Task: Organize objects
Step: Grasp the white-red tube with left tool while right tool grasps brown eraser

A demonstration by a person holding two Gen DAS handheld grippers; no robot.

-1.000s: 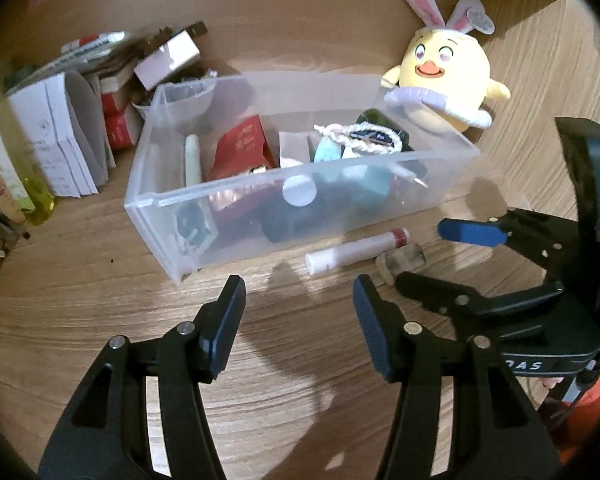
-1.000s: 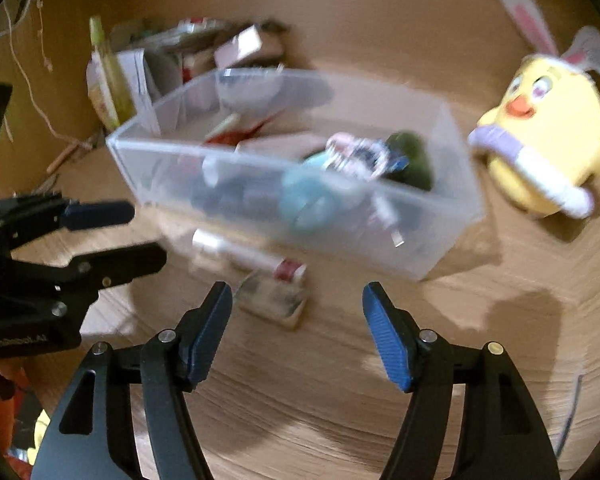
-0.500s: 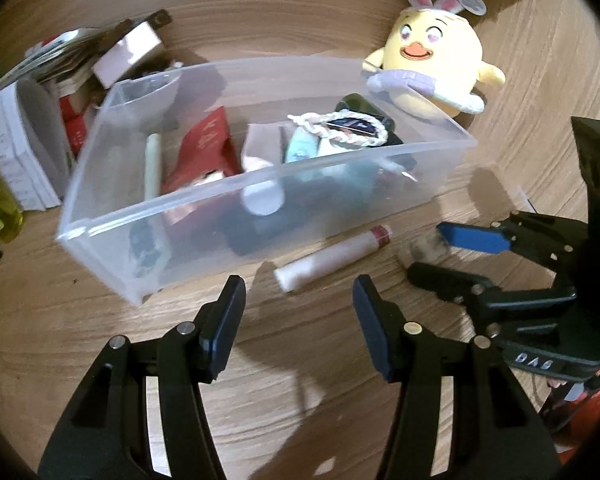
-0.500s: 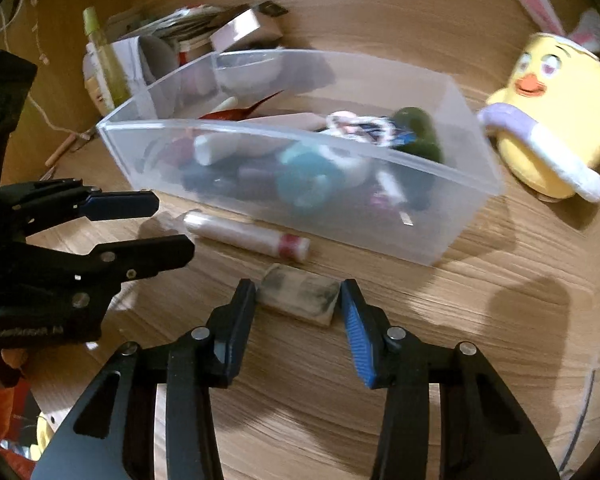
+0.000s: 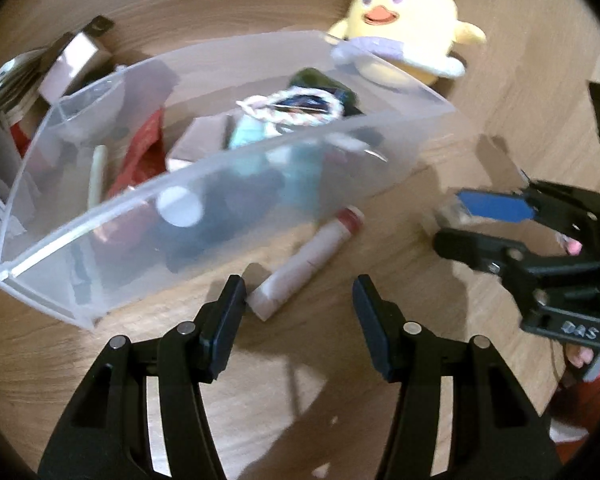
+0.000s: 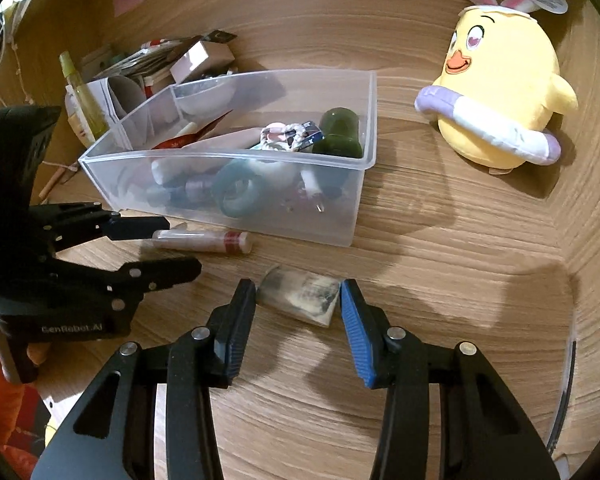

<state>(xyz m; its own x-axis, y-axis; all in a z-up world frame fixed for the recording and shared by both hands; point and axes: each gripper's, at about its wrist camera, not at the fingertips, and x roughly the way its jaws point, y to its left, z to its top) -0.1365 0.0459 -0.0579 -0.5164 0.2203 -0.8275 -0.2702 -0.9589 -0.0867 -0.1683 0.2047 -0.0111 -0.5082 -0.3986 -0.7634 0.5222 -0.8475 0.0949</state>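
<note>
A clear plastic bin holding several small items stands on the wooden table. A white tube with a red band lies in front of it. My left gripper is open, with the tube's near end between its fingertips. A small clear block lies on the table between the fingers of my right gripper, which has closed in around it; whether the pads touch it I cannot tell. In the left wrist view the block is hidden behind the right gripper.
A yellow plush chick with bunny ears sits to the right behind the bin. Boxes, papers and a yellow-green bottle are piled at the back left. The left gripper shows at the left of the right wrist view.
My left gripper has moved in on the white tube, now between its fingertips. My right gripper has moved onto the clear block and narrowed around it.
</note>
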